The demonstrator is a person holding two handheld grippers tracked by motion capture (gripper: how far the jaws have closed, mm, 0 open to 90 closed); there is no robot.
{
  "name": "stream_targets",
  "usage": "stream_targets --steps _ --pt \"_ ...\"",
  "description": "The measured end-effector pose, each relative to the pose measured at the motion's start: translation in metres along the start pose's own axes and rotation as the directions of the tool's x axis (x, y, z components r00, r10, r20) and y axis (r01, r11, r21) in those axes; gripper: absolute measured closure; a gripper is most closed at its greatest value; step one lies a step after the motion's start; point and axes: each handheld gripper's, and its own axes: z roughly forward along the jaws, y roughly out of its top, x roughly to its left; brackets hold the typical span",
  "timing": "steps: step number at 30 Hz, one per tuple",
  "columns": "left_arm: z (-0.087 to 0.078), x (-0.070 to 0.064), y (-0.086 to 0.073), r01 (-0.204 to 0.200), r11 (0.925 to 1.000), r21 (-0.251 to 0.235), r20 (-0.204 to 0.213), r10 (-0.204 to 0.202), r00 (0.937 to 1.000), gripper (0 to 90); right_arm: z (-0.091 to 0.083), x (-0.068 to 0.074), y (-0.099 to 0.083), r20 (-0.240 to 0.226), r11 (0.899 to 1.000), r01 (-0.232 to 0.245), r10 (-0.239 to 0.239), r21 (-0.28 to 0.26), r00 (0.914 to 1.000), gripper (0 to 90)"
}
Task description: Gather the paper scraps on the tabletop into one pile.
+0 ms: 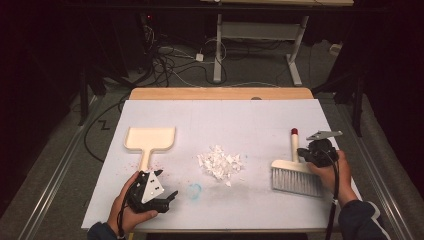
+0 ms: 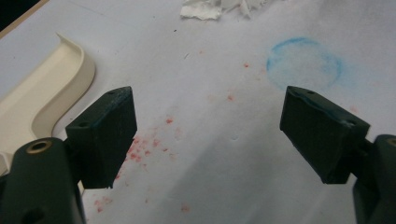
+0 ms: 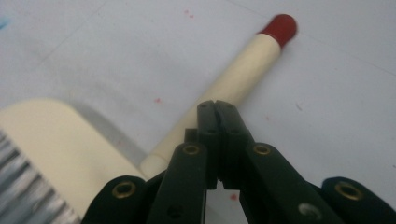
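A cream dustpan [image 1: 150,137] lies at the left of the white sheet, its handle pointing toward me; its rim [image 2: 42,93] is at the left of the left gripper view. My left gripper [image 1: 167,192] [image 2: 210,112] hovers open just right of that handle, nothing between its jaws. A pile of white paper scraps [image 1: 220,162] [image 2: 210,8] sits mid-table. At the right lies a cream brush [image 1: 296,172] with grey bristles and a red-tipped handle [image 3: 247,70]. My right gripper [image 1: 306,154] [image 3: 216,105] is shut, jaws pressed together just over the handle's base.
A blue ring mark [image 1: 195,190] [image 2: 303,63] and red specks [image 2: 144,149] stain the sheet near the left gripper. The white sheet [image 1: 250,120] covers a wooden table. Cables and a desk frame [image 1: 255,45] stand on the floor beyond.
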Motion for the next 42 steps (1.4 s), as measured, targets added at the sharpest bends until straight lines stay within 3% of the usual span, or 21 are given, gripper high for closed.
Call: stream_targets --steps 5,8,12,15,20,34,38,42 --pt "-0.002 0.000 0.000 0.006 0.9999 -0.009 -0.003 -0.006 1.0000 17.8 0.013 0.010 0.006 0.006 0.999 0.032 -0.032 0.028 0.9995 85.8" --pt "-0.002 0.001 -0.001 0.008 0.9999 -0.011 -0.006 -0.009 0.9999 17.9 0.010 0.015 0.008 0.017 0.998 0.052 -0.052 0.028 0.9985 84.6" --pt "-0.004 0.000 -0.001 0.009 0.9999 -0.013 -0.009 -0.009 0.9999 17.8 0.003 0.014 0.005 0.029 0.999 0.036 -0.037 0.032 0.9989 83.1" --pt "-0.005 -0.001 -0.001 0.003 0.9999 -0.010 -0.009 -0.003 1.0000 17.8 -0.004 0.012 -0.003 0.030 0.998 0.050 -0.051 0.034 0.9982 82.2" --pt "-0.005 -0.002 0.000 0.001 0.9999 -0.010 -0.008 -0.001 1.0000 17.9 -0.012 0.004 -0.013 0.029 0.999 0.017 -0.018 0.032 0.9994 82.5" --pt "-0.004 -0.001 0.000 0.000 0.9999 -0.013 -0.005 0.000 1.0000 17.8 -0.004 -0.004 -0.018 0.030 0.999 -0.001 0.000 0.049 0.9995 79.9" --pt "-0.004 -0.001 0.000 -0.001 0.9999 -0.013 -0.006 0.001 1.0000 17.8 -0.009 -0.003 -0.017 0.048 0.999 0.006 -0.007 0.033 0.9988 77.6" --pt "-0.005 -0.001 0.000 0.001 0.9999 -0.014 -0.007 -0.001 1.0000 17.9 -0.020 0.002 -0.012 0.032 0.998 0.035 -0.033 -0.055 0.9989 69.1"
